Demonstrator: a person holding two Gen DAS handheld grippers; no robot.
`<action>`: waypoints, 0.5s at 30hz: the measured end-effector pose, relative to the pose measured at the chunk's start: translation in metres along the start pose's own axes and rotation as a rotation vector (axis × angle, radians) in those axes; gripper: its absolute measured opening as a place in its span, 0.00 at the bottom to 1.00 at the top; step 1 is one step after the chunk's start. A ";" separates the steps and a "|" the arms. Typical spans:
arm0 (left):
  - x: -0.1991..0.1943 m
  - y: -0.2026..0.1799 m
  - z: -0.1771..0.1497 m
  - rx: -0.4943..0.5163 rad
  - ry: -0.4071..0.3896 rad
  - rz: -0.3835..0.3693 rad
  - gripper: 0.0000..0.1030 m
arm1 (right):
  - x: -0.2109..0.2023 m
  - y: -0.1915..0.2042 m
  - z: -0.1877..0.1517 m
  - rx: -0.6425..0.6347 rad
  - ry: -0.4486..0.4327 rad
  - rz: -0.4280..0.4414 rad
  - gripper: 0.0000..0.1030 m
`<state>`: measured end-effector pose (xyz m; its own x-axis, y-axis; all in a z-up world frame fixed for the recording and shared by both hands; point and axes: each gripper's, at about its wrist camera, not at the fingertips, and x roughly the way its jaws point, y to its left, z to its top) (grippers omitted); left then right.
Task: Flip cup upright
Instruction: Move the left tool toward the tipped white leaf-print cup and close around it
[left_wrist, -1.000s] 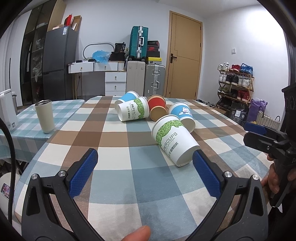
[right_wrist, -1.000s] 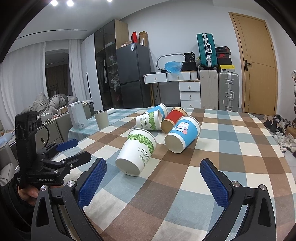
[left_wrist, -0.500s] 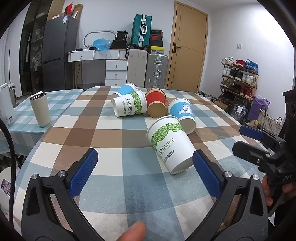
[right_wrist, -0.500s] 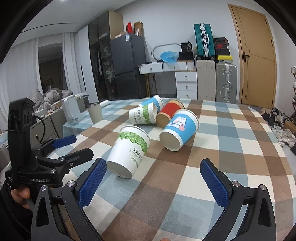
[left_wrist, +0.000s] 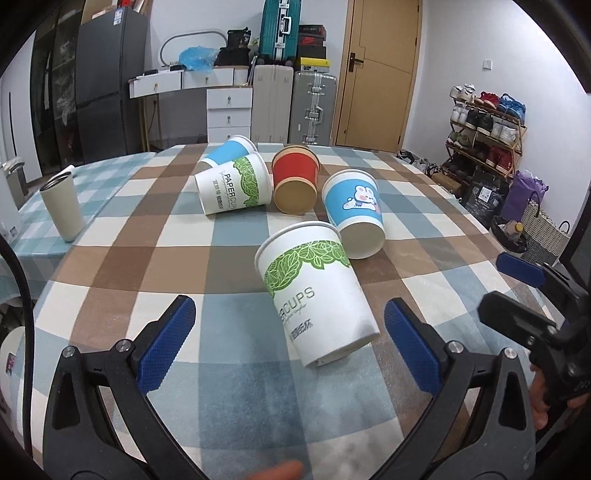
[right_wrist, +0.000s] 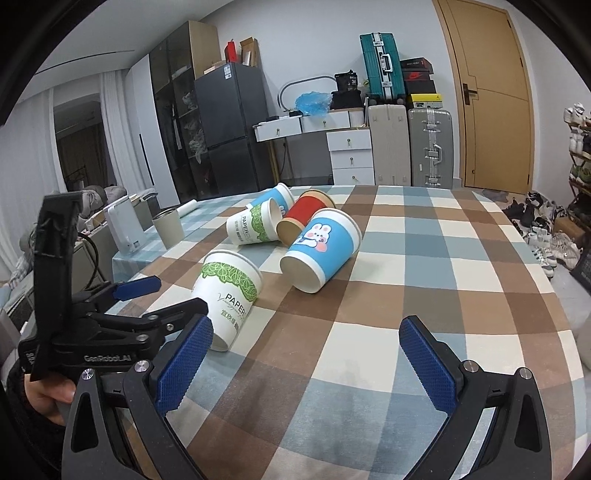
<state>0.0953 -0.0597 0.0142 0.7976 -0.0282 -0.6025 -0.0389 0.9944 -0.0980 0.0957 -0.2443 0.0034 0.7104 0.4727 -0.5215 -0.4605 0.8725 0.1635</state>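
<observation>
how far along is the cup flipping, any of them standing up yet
Nothing is done yet: all five paper cups lie on their sides on the checked tablecloth. In hand: the open left tool is lined up on the nearest green-leaf cup, not gripping it. The right tool is open and empty. Left: grasp the cup and stand it upright.

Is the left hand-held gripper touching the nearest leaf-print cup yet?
Apart. The left wrist view shows tablecloth between both blue fingers of the left hand-held gripper and the nearest leaf-print cup.
</observation>
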 end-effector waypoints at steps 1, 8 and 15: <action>0.003 -0.002 0.001 0.001 0.003 -0.001 0.99 | 0.000 -0.001 0.001 0.003 0.001 0.001 1.00; 0.022 -0.015 0.007 0.023 0.037 0.018 0.94 | 0.002 -0.001 0.000 0.007 0.018 0.013 1.00; 0.034 -0.014 0.007 0.004 0.093 -0.003 0.63 | 0.004 -0.001 -0.001 0.015 0.017 0.021 1.00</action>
<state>0.1269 -0.0742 0.0010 0.7386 -0.0399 -0.6729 -0.0344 0.9947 -0.0967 0.0981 -0.2434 0.0002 0.6913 0.4886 -0.5323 -0.4670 0.8643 0.1868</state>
